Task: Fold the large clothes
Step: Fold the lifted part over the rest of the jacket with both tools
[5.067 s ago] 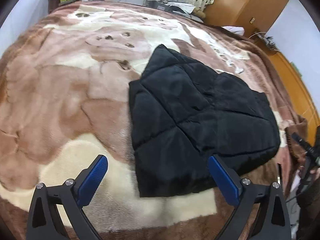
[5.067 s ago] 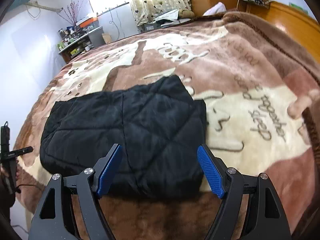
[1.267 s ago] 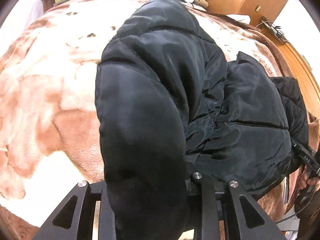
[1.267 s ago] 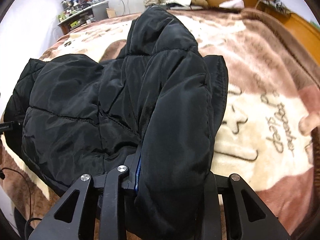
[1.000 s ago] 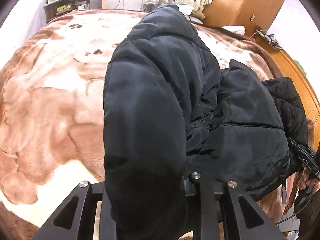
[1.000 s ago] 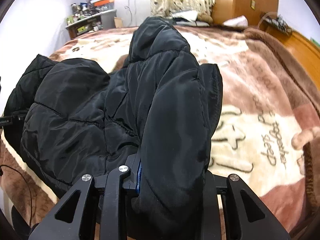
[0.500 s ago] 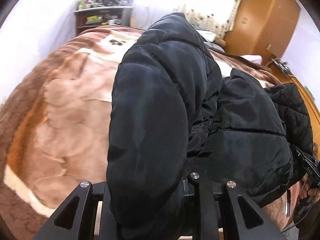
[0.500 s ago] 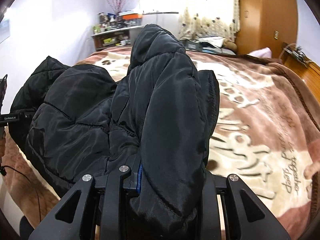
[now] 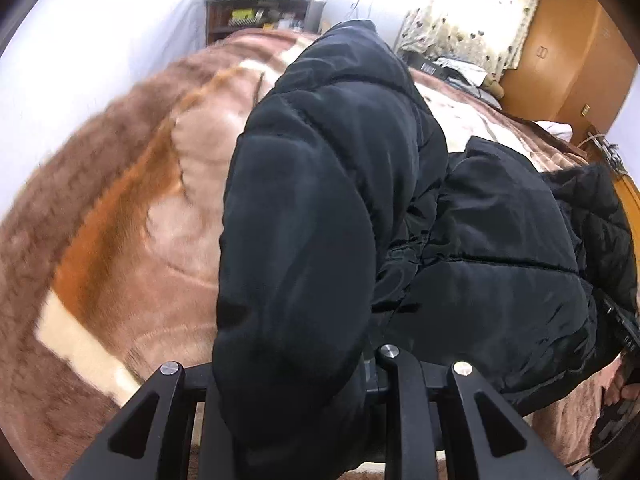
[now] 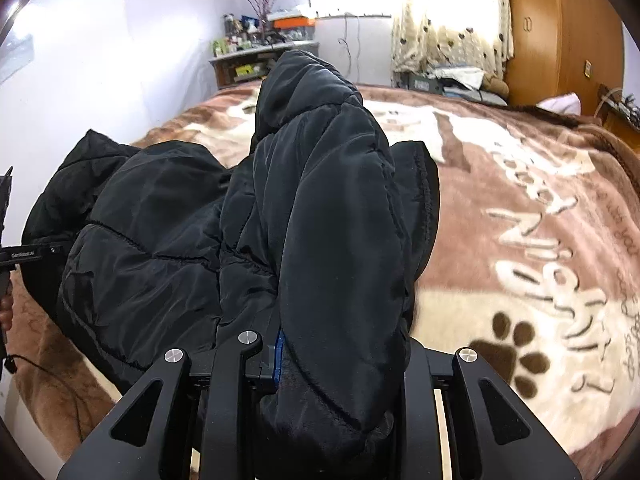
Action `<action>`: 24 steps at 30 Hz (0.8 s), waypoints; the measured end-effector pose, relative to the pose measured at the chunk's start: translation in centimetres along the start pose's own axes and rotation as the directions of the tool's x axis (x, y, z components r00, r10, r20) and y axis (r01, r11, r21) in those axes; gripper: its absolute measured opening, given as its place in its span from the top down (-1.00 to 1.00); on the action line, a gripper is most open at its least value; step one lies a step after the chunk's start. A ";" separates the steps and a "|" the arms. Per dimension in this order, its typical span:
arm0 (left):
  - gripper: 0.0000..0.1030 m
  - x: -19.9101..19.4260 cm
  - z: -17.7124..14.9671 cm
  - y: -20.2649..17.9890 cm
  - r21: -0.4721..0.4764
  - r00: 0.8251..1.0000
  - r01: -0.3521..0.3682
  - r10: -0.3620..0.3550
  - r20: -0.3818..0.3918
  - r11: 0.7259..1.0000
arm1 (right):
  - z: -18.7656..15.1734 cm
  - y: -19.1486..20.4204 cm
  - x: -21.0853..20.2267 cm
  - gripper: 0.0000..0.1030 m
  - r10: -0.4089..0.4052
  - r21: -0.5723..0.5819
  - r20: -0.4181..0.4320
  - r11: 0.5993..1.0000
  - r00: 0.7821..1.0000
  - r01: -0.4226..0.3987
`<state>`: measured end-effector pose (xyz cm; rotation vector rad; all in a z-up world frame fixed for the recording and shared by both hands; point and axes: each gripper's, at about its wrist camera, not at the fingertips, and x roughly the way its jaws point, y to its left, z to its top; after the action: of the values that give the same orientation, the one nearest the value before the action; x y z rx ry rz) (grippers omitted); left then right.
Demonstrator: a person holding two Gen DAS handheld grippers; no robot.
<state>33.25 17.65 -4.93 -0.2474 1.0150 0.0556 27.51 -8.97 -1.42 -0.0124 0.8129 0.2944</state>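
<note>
We hold the black jacket (image 9: 400, 208) lifted over the bed (image 10: 520, 240), the left gripper (image 9: 296, 376) and right gripper (image 10: 340, 364) each pinching a thick edge. To fold well, we should carry both edges level and together, then lay them squarely.

Hidden and unclear regions, both wrist views.
Black jacket (image 9: 304, 240) covers both grippers' fingertips; blanket (image 9: 100, 208) at left is motion-blurred; shelf items (image 10: 256, 40) perhaps bottles.
</note>
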 end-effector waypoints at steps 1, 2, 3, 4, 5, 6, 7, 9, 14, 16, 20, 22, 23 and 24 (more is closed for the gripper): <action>0.48 0.5 -0.1 0.0 0.000 1.000 -0.003 0.003 -0.003 1.000 | 0.1 0.2 0.4 0.48 -0.001 0.009 -0.009 1.000 1.000 0.001; 0.47 0.8 -0.1 -0.1 0.007 1.000 -0.008 0.008 -0.004 1.000 | -0.2 0.0 0.6 0.48 -0.004 0.016 -0.019 1.000 1.000 0.004; 0.43 1.2 -0.2 -0.2 0.015 1.000 -0.015 0.016 -0.005 1.000 | -0.4 0.0 0.9 0.48 -0.007 0.023 -0.026 1.000 1.000 0.008; 0.40 1.7 -0.1 -0.4 0.027 1.000 -0.026 0.026 -0.006 0.999 | -0.7 -0.2 1.1 0.47 -0.011 0.029 -0.032 1.000 0.999 0.011; 0.37 2.2 0.0 -0.4 0.034 0.999 -0.033 0.034 -0.012 0.999 | -0.9 -0.1 1.4 0.47 -0.014 0.032 -0.040 0.999 0.999 0.016; 0.31 2.0 -1.2 0.6 0.033 0.999 -0.037 0.037 -0.016 0.999 | -1.2 -0.3 1.7 0.46 -0.017 0.041 -0.047 0.999 0.999 0.019; 0.28 2.4 -1.3 0.7 0.027 0.999 -0.041 0.042 -0.021 0.999 | -1.4 -0.3 2.1 0.46 -0.018 0.054 -0.056 0.998 0.998 0.021; 0.16 2.9 -1.4 0.7 0.031 0.999 -0.047 0.047 -0.025 0.998 | -1.7 -0.6 2.6 0.44 -0.023 0.070 -0.065 0.997 0.998 0.027; -0.14 3.8 -2.2 1.9 -0.001 0.998 -0.037 0.037 -0.056 0.999 | -2.6 -1.2 3.4 0.27 -0.026 0.104 -0.090 0.994 0.996 0.035; -0.17 3.9 -2.3 2.3 -0.016 0.998 -0.028 0.027 -0.060 0.999 | -2.7 -1.4 3.6 0.22 -0.031 0.110 -0.096 0.993 0.995 0.042; -0.19 3.7 -2.5 2.0 -0.005 0.997 -0.047 0.046 -0.065 0.999 | -2.7 -1.4 3.5 0.13 -0.035 0.122 -0.103 0.991 0.994 0.048; -0.19 3.7 -2.7 2.2 -0.023 0.997 -0.045 0.043 -0.071 0.999 | -2.8 -1.6 3.5 0.05 -0.034 0.145 -0.118 0.988 0.992 0.051; -0.20 3.3 -2.7 2.0 -0.029 0.996 -0.047 0.044 -0.073 0.998 | -2.8 -1.6 3.4 0.01 -0.034 0.149 -0.121 0.987 0.992 0.052; -0.24 3.3 -2.8 2.1 -0.034 0.996 -0.052 0.050 -0.073 0.998 | -2.9 -1.6 3.3 -0.07 -0.037 0.150 -0.124 0.987 0.992 0.056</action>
<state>32.33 18.80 -9.46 -0.2576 1.0932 0.1120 28.03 -9.98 -5.92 0.0952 0.9527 0.1878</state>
